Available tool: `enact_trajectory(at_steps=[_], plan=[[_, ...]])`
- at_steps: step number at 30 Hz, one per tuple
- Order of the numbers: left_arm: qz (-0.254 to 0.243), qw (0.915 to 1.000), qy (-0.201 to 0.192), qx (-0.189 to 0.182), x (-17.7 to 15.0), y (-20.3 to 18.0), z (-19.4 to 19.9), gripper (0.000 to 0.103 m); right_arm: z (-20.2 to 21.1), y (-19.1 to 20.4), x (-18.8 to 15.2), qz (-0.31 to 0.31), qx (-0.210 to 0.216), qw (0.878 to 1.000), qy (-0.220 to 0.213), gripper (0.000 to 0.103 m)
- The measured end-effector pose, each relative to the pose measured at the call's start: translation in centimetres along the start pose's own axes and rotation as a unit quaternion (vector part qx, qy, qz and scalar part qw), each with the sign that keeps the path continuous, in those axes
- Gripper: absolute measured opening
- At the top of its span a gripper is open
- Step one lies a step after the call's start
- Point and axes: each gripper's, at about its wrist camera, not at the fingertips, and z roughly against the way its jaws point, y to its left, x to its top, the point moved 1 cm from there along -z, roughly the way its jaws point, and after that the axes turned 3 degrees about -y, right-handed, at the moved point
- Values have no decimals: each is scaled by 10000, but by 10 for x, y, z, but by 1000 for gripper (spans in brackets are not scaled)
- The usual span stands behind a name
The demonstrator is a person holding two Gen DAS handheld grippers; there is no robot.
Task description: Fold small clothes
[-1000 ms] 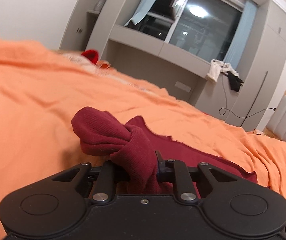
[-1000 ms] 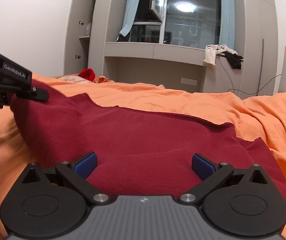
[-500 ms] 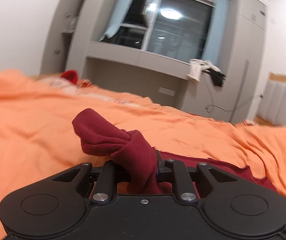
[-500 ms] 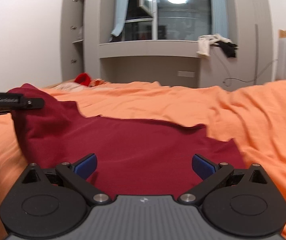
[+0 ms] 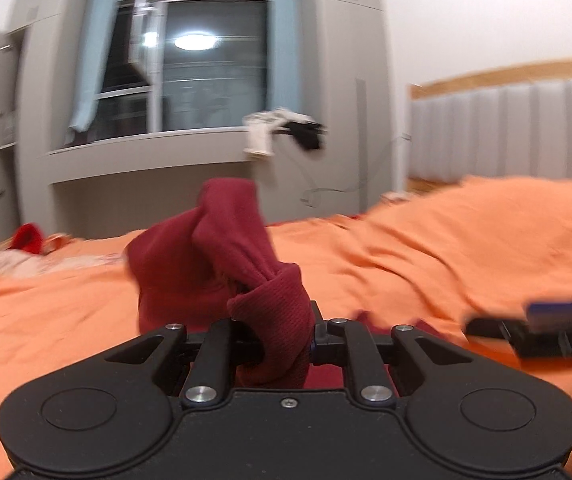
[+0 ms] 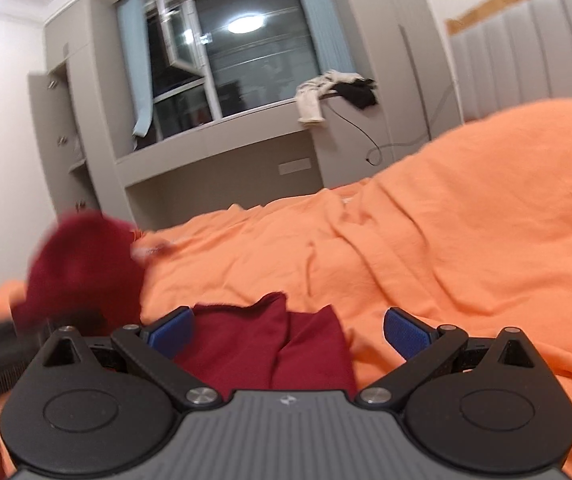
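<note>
Left wrist view, left gripper (image 5: 284, 340): the jaws are seen drawn narrow and clamped on a bunched fold of the dark red garment (image 5: 222, 256), which is lifted above the orange bedsheet (image 5: 445, 248).
Left wrist view, pose: the gripper is pointed slightly downward across the bed; the cloth is seen rising in a peak beyond the fingertips.
Left wrist view, right edge: the right gripper (image 5: 541, 328) is glimpsed, blurred, low over the sheet.
Left wrist view, background: a window (image 5: 214, 76) and a grey headboard (image 5: 505, 128) are visible.
Right wrist view, right gripper (image 6: 287, 330): the blue-padded fingers (image 6: 405, 330) are held wide apart; nothing is pressed by them.
Right wrist view, garment: a flat part of the dark red garment (image 6: 262, 352) is lying on the orange bedsheet (image 6: 445, 240) between and below the fingers; a raised, blurred bunch is seen at the left.
Right wrist view, pose: the gripper is tilted, rolled to one side, aimed slightly down over the bed.
Right wrist view, left gripper (image 6: 2, 344): only a dark blur under the bunch can be made out.
</note>
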Motion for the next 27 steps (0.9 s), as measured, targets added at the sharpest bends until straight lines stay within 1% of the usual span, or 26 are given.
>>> enact_trajectory(at_steps=[2, 5, 7, 8, 9, 11, 13, 16, 18, 20, 21, 22, 24, 26, 27], plan=[[-190, 9994, 119, -257, -9, -19, -2, 17, -5, -16, 4, -298, 78, 9994, 131, 103], [-427, 9964, 354, -634, -26, -38, -5, 17, -22, -37, 2, -903, 336, 9940, 522, 103], [-565, 9938, 550, -778, -39, -46, -7, 18, -32, -49, -2, -1332, 454, 9870, 777, 103], [-617, 9930, 581, -821, -45, -48, -7, 18, -37, -53, -5, -1497, 536, 9831, 908, 103], [-670, 9924, 579, -856, -50, -47, -7, 20, -41, -54, -8, -1613, 631, 9796, 1019, 103], [-738, 9912, 533, -957, -56, -47, -5, 23, -48, -52, -12, -1646, 745, 9766, 1165, 103], [-716, 9902, 465, -1109, -61, -47, -2, 33, -55, -47, -12, -1506, 755, 9781, 1220, 103], [-727, 9873, 382, -1358, -68, -46, 1, 43, -59, -29, -15, -1316, 750, 9808, 1226, 103], [-806, 9856, 331, -1450, -70, -46, 6, 48, -61, -21, -14, -1318, 837, 9803, 1208, 103], [-807, 9849, 214, -1518, -72, -43, 11, 56, -63, -15, -14, -1390, 947, 9785, 1197, 103], [-809, 9843, 155, -1559, -72, -43, 14, 62, -64, -13, -13, -1463, 1041, 9766, 1181, 103], [-819, 9839, 115, -1584, -73, -42, 17, 63, -66, -11, -12, -1559, 1132, 9741, 1182, 103], [-854, 9832, 87, -1611, -75, -41, 20, 63, -69, -10, -11, -1838, 1343, 9663, 1204, 103], [-870, 9830, 61, -1613, -77, -38, 20, 62, -73, -10, -10, -2104, 1498, 9582, 1227, 103], [-860, 9830, 43, -1619, -77, -36, 20, 59, -76, -9, -11, -2203, 1504, 9553, 1274, 103]])
